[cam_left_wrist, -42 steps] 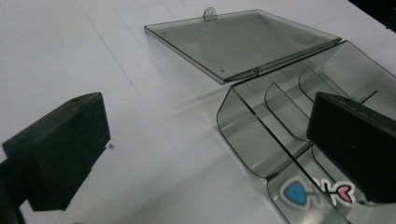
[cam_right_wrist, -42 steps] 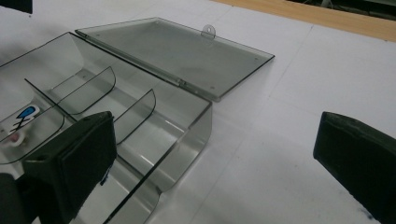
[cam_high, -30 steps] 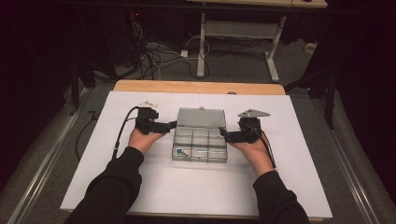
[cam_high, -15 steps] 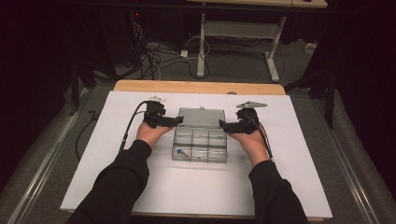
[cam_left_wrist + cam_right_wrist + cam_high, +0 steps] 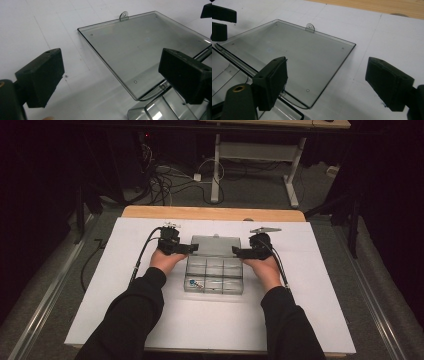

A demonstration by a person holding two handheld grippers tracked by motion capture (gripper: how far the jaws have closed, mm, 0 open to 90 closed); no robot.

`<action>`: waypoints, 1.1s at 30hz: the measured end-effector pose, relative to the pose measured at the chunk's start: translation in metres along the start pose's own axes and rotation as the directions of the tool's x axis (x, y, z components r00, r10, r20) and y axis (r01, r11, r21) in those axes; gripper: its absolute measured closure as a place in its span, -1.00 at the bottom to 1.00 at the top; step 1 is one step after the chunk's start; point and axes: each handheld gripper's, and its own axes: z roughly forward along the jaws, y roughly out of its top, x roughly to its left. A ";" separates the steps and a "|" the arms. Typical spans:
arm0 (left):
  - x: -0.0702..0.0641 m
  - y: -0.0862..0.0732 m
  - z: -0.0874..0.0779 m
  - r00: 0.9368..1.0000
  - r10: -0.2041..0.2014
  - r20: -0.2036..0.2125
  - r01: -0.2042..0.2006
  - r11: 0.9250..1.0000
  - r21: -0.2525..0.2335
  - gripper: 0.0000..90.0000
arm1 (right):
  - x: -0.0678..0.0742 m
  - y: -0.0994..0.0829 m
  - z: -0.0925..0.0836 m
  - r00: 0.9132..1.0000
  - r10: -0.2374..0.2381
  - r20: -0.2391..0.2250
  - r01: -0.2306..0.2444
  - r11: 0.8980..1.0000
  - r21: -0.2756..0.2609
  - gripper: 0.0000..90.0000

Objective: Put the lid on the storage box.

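Nearest the person, two dark sleeves come in over the white sheet (image 5: 150,330) that covers the desk (image 5: 210,213), each hand carrying a set of tongs. Between the hands sits the clear compartment box (image 5: 214,276), its trays open to the ceiling; a small blue-and-white item (image 5: 192,282) lies in the near left cell, too small to name. Beyond the tray, the hinged lid (image 5: 214,245) lies folded back flat on the sheet, its hang tab (image 5: 123,16) pointing away from the person. The box's long axis runs left to right across the desk, and box and lid together stretch from near to far. The left tongs (image 5: 192,248) stand released at the lid's left near corner, with that corner edge between the pads but not pressed. The right tongs (image 5: 237,252) mirror them at the right corner, also released; their jaws have just been closing, with the lid's edge between them and no pinch yet. The box looks like thin, stiff plastic: light, smooth and likely slippery, and the lid would probably flex or crack at the hinge if twisted. The side edges of the lid near the hinge look the best purchase, both taken evenly.
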 end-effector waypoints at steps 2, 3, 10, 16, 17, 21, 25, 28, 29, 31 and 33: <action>0.000 -0.001 0.003 1.000 -0.007 0.005 0.007 1.000 0.005 -0.87 | 0.000 0.001 0.002 1.000 0.001 0.002 -0.001 1.000 0.008 -0.57; -0.001 -0.001 0.004 1.000 -0.009 0.009 0.008 1.000 0.008 -0.87 | 0.000 0.001 0.004 1.000 0.000 0.000 0.000 1.000 0.014 -0.57; -0.001 -0.004 0.008 0.999 -0.029 0.039 0.027 0.999 0.030 -0.86 | -0.003 0.000 0.010 0.999 0.033 -0.014 -0.032 0.999 0.035 -0.50; -0.004 -0.005 0.010 0.995 -0.047 0.086 0.044 0.998 0.042 -0.69 | -0.001 -0.002 0.016 0.998 0.058 -0.031 -0.056 0.997 0.057 -0.41; -0.004 -0.005 0.009 0.995 -0.045 0.090 0.041 0.998 0.043 -0.68 | -0.001 -0.001 0.017 0.997 0.063 -0.037 -0.061 0.996 0.067 -0.41; -0.005 -0.005 0.010 0.992 -0.060 0.112 0.056 0.997 0.046 -0.64 | -0.002 -0.001 0.023 0.993 0.087 -0.079 -0.080 0.993 0.083 -0.41; -0.007 -0.006 0.011 0.989 -0.065 0.132 0.059 0.997 0.044 -0.54 | -0.002 -0.001 0.026 0.988 0.111 -0.107 -0.101 0.991 0.093 -0.44; -0.008 -0.006 0.011 0.989 -0.071 0.128 0.066 0.997 0.046 -0.47 | -0.004 -0.003 0.028 0.979 0.162 -0.125 -0.149 0.983 0.105 -0.45; -0.008 -0.006 0.012 0.989 -0.080 0.128 0.074 0.996 0.048 -0.47 | -0.005 -0.003 0.028 0.975 0.182 -0.131 -0.168 0.979 0.112 -0.45; -0.007 -0.006 0.012 0.987 -0.093 0.128 0.087 0.995 0.049 -0.45 | -0.007 -0.004 0.028 0.966 0.216 -0.141 -0.200 0.972 0.122 -0.44; -0.007 -0.007 0.012 0.989 -0.090 0.117 0.085 0.995 0.047 -0.41 | -0.007 -0.004 0.028 0.964 0.224 -0.141 -0.207 0.970 0.125 -0.41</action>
